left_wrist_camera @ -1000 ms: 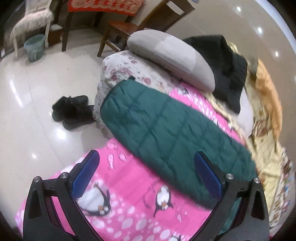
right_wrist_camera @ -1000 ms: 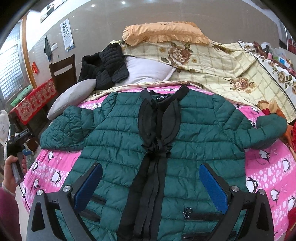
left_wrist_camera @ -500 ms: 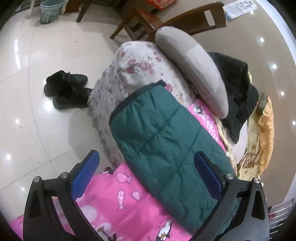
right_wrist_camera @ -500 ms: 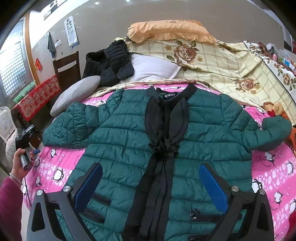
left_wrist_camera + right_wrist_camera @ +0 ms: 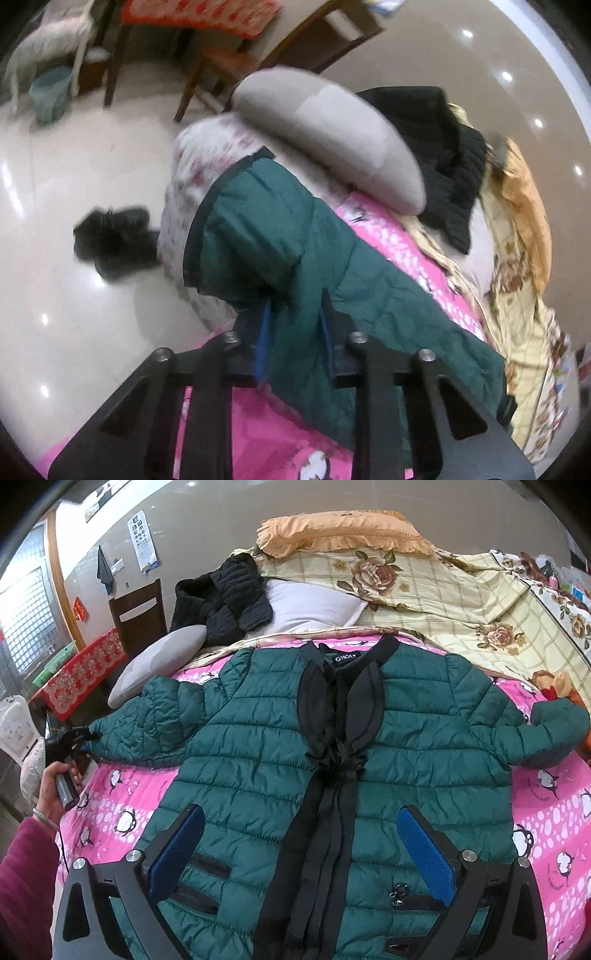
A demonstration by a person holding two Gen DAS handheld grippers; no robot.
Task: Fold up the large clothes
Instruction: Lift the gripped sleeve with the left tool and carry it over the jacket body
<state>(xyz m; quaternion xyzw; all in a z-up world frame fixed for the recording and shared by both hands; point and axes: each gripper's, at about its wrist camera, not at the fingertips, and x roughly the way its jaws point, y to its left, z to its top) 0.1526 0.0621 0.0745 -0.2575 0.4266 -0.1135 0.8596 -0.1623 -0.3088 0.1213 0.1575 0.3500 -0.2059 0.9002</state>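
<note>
Broadly, a bed point(image 5: 546, 834) with a pink penguin blanket point(image 5: 122, 805) carries the green jacket point(image 5: 258, 760), laid flat and face up, its collar toward the headboard end and its hem nearest the right gripper point(image 5: 301, 853), so its long axis runs from the camera toward the pillows. A floral quilt point(image 5: 461, 602) and an orange pillow point(image 5: 332, 528) lie beyond the collar; a black coat point(image 5: 225, 594) and a grey cushion point(image 5: 159, 664) sit just past the left sleeve point(image 5: 266, 229), with a chair point(image 5: 306, 48) and dark shoes point(image 5: 110, 240) on the floor off the bed's edge. Nothing lies on top of the jacket.

Half a second ago the left gripper point(image 5: 293, 332) stood wide over that sleeve; now its jaws have closed onto the sleeve near the cuff, which bunches between the blue pads point(image 5: 263, 343) and lifts off the blanket. The right gripper has barely moved: its jaws stay spread wide over the hem, holding nothing. The right sleeve lies out sideways, its cuff bent back toward the hem.
</note>
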